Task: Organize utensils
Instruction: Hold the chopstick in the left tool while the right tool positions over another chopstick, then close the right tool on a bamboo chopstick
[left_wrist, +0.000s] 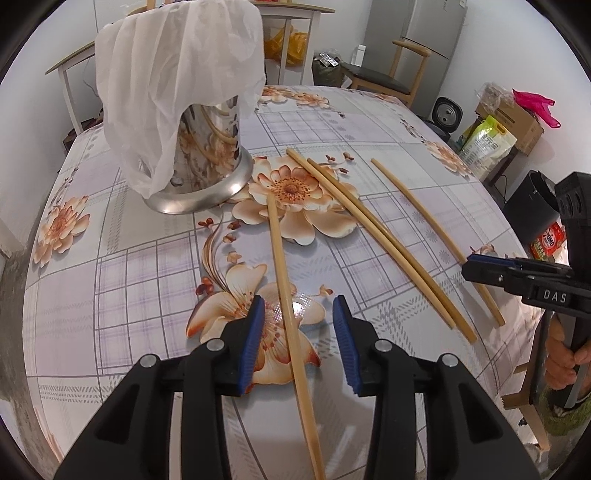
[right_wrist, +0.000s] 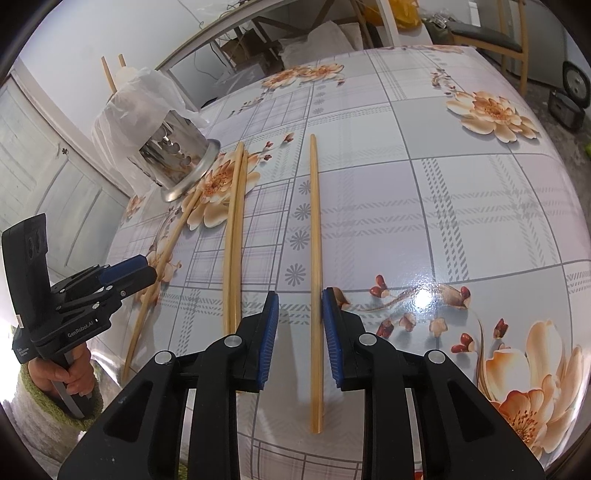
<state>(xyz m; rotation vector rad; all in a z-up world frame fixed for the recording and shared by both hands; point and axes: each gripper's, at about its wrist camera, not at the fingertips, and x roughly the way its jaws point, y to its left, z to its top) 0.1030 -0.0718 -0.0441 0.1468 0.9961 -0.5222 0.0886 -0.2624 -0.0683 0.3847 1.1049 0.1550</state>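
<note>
Several bamboo chopsticks lie on the floral tablecloth. My left gripper (left_wrist: 298, 325) is open, its jaws on either side of one chopstick (left_wrist: 282, 266) lying lengthwise between them. My right gripper (right_wrist: 300, 317) is open, straddling another single chopstick (right_wrist: 315, 229), whose shaft lies close to the right pad (right_wrist: 330, 332). A pair of chopsticks (left_wrist: 373, 229) lies between the two, also seen in the right wrist view (right_wrist: 234, 236). A steel utensil holder (left_wrist: 207, 162) draped with a white plastic bag (left_wrist: 173, 74) stands at the far left, with two chopsticks standing in it (right_wrist: 110, 74).
The round table's edge (left_wrist: 517, 295) curves close on the right. Wooden chairs (left_wrist: 399, 74), a fridge (left_wrist: 417, 33), boxes and bags (left_wrist: 502, 125) stand beyond it. The right gripper also shows in the left wrist view (left_wrist: 484, 267); the left gripper shows in the right wrist view (right_wrist: 136, 271).
</note>
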